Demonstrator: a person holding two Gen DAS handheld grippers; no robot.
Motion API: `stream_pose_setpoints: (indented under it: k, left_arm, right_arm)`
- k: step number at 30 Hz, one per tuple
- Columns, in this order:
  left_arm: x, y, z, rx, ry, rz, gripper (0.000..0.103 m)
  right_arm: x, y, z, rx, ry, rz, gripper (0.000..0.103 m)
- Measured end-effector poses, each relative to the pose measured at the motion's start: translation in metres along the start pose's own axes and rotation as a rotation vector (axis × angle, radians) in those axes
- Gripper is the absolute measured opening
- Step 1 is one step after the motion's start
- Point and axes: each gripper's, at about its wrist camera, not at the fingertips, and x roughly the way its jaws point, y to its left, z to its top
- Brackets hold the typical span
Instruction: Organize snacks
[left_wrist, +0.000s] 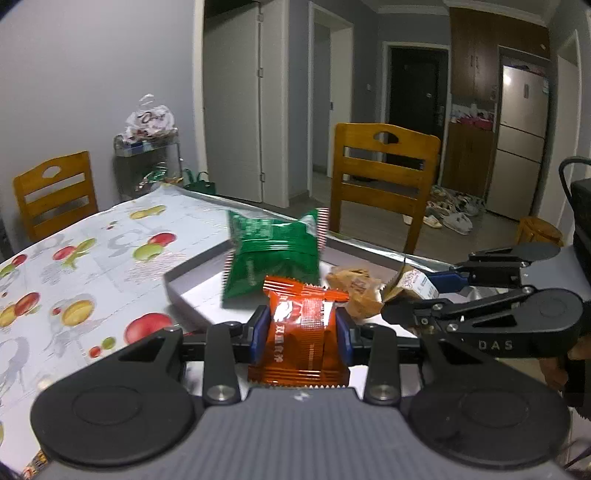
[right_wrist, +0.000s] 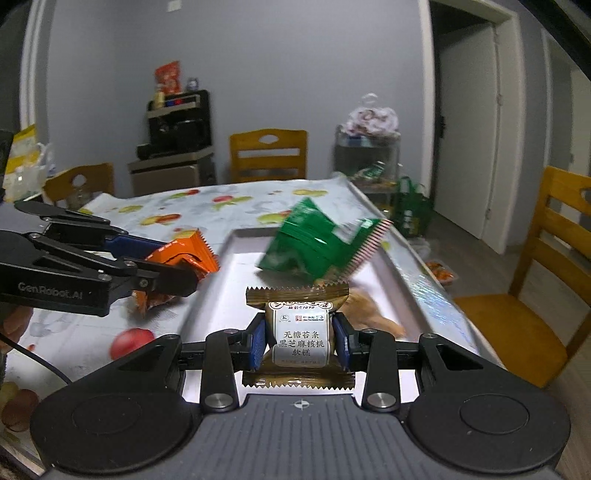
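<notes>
My left gripper (left_wrist: 301, 334) is shut on an orange snack packet (left_wrist: 301, 332), held over the near edge of a grey tray (left_wrist: 192, 266). My right gripper (right_wrist: 300, 341) is shut on a brown-and-white snack packet (right_wrist: 300, 332) above the same tray (right_wrist: 417, 291). A green snack bag (left_wrist: 273, 254) lies in the tray, motion-blurred; it also shows in the right wrist view (right_wrist: 317, 247). A tan wrapped snack (left_wrist: 354, 291) lies in the tray beside it. The right gripper (left_wrist: 421, 295) appears at right in the left view; the left gripper (right_wrist: 177, 269) appears at left in the right view.
The table has a fruit-print cloth (left_wrist: 74, 258). Wooden chairs (left_wrist: 380, 177) stand around it; one (right_wrist: 546, 266) is close on the right. A metal rack with bags (left_wrist: 147, 162) stands by the wall. An orange packet (right_wrist: 441, 275) lies on the floor.
</notes>
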Motion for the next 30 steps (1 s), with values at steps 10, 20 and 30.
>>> stream_pose_setpoints:
  k: [10, 20, 30]
  left_arm:
    - [0.033, -0.024, 0.006, 0.041, 0.028, -0.042, 0.035]
    - [0.058, -0.040, 0.001, 0.079, 0.077, -0.077, 0.035]
    - [0.074, -0.055, -0.003, 0.225, 0.140, -0.127, 0.035]
  right_arm:
    - [0.003, -0.026, -0.012, 0.044, 0.022, -0.047, 0.038]
    - [0.011, -0.038, -0.020, 0.058, 0.045, -0.082, 0.038]
    - [0.013, -0.036, -0.023, 0.015, 0.072, -0.080, 0.039]
